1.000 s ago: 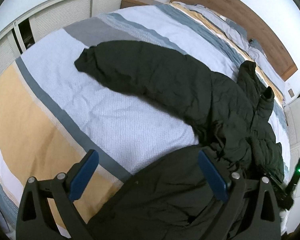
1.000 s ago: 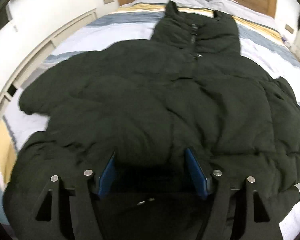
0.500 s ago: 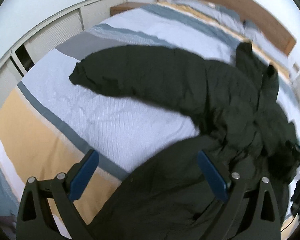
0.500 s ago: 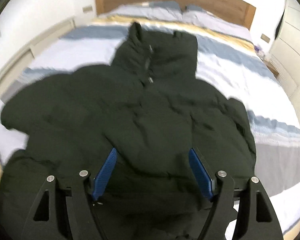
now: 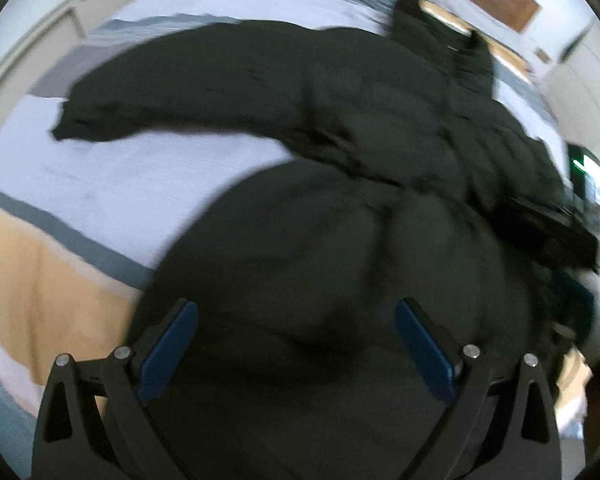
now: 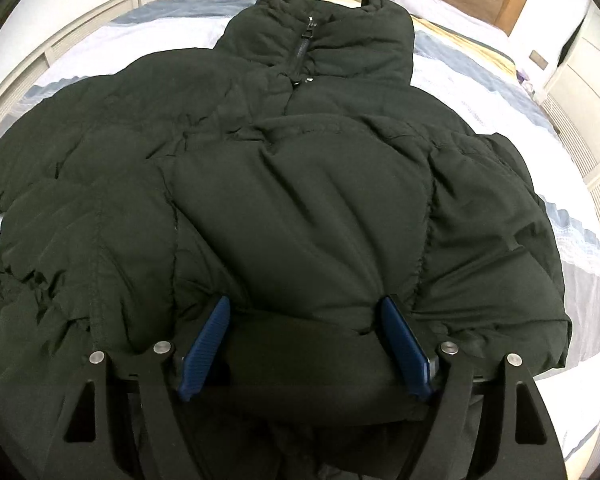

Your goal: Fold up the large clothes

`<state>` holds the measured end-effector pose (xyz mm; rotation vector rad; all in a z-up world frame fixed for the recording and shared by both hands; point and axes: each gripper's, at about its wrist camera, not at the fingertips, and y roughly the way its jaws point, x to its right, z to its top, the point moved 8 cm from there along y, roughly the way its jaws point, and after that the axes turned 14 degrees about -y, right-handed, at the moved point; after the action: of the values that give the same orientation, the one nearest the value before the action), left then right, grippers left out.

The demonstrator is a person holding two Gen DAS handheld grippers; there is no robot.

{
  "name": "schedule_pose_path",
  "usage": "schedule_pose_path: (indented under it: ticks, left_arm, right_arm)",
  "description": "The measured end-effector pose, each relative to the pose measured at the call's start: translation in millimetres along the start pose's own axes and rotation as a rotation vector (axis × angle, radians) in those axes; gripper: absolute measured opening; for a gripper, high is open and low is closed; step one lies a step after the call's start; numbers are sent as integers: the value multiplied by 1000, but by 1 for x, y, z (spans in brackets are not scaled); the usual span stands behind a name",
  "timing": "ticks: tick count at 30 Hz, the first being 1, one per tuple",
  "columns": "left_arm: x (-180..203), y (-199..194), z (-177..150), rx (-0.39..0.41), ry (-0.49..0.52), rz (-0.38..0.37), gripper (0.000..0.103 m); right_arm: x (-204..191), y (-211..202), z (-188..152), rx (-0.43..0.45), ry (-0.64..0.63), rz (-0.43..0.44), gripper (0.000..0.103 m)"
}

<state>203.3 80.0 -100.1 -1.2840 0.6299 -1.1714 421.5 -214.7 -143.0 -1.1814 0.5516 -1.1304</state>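
A dark green puffer jacket (image 6: 300,184) lies front up on the bed, zipper and collar (image 6: 312,36) toward the headboard. In the left wrist view the jacket (image 5: 340,240) spreads with one sleeve (image 5: 148,96) stretched out to the left on the bedspread. My left gripper (image 5: 296,332) is open, its blue pads wide apart over the jacket's lower left part. My right gripper (image 6: 306,320) is open, its pads on either side of the black hem band (image 6: 300,352) at the jacket's bottom edge. The left wrist view is blurred.
The striped bedspread (image 5: 80,184) in white, grey and tan covers the bed. A wooden headboard (image 6: 512,4) stands at the far end. White cabinets (image 6: 588,92) line the right side and low white panels (image 6: 80,36) the left. The right gripper's body (image 5: 580,184) shows at right.
The left gripper has swung right and in over the jacket's lower part. The right gripper has come lower and closer, its pads now straddling the hem band.
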Motion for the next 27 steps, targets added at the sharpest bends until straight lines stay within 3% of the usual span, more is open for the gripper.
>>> schedule_pose_path:
  ticks: [6, 11, 19, 27]
  left_arm:
    - [54, -10, -37, -108, 86, -197, 100]
    - [80, -14, -57, -157, 155, -247, 100]
    - [78, -12, -63, -183, 176, -231, 100]
    - [45, -11, -61, -201, 145, -120, 100]
  right_arm:
    - [0, -5, 1, -20, -9, 6, 77]
    - [4, -18, 8, 7, -2, -3, 77]
    - [0, -11, 7, -11, -2, -18, 78]
    - [-8, -3, -1, -39, -3, -40, 78]
